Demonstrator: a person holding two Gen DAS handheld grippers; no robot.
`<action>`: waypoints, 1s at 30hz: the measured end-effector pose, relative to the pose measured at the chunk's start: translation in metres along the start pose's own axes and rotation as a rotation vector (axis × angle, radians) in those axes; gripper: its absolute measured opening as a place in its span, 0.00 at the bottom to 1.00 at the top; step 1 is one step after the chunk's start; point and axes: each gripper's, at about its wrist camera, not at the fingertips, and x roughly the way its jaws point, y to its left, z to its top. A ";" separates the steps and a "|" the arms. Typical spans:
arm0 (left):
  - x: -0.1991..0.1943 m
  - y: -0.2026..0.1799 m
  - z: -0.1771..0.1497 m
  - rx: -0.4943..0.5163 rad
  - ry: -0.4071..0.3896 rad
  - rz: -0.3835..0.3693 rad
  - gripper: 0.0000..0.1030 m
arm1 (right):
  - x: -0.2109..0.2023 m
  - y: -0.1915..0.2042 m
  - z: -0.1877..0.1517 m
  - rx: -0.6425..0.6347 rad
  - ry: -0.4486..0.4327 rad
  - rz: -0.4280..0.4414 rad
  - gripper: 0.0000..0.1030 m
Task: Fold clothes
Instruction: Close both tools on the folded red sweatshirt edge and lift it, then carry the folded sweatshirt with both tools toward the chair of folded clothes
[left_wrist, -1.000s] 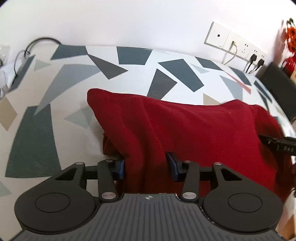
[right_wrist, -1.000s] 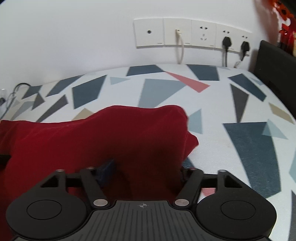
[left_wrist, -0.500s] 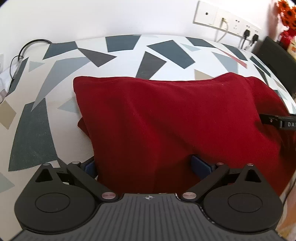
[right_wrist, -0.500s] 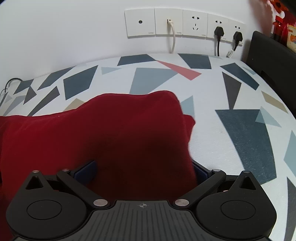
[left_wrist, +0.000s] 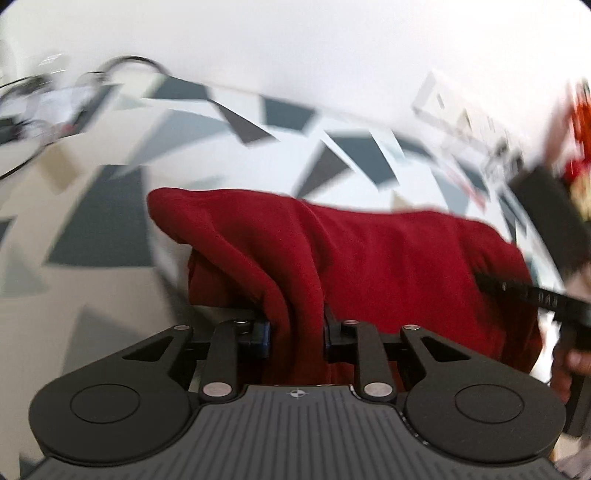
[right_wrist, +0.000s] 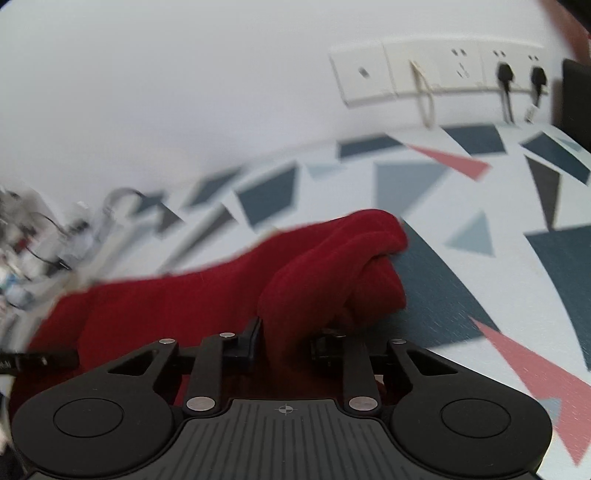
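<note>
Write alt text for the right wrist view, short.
The right gripper is closing on a bunched fold of a dark red garment, the cloth pinched between its jaws. The garment lies on a table with a geometric-print cover. Wall sockets with plugged-in cables sit behind; the picture is motion-blurred.

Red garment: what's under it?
Under the red garment only the patterned tabletop shows around its edges. Both grippers are closing on bunched folds. Anything beneath the cloth is hidden.

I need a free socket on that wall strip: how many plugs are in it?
3, seen from the right wrist: a white cable at the second plate and two black plugs at the right end. The dark panel may hide more.
</note>
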 end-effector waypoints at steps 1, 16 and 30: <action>-0.013 0.003 -0.004 -0.017 -0.032 0.014 0.23 | -0.004 0.005 0.005 -0.005 -0.019 0.044 0.18; -0.222 -0.019 -0.129 -0.370 -0.342 0.370 0.23 | -0.055 0.098 0.011 -0.243 -0.010 0.683 0.17; -0.379 0.027 -0.296 -0.747 -0.522 0.635 0.23 | -0.092 0.297 -0.092 -0.507 0.298 0.980 0.17</action>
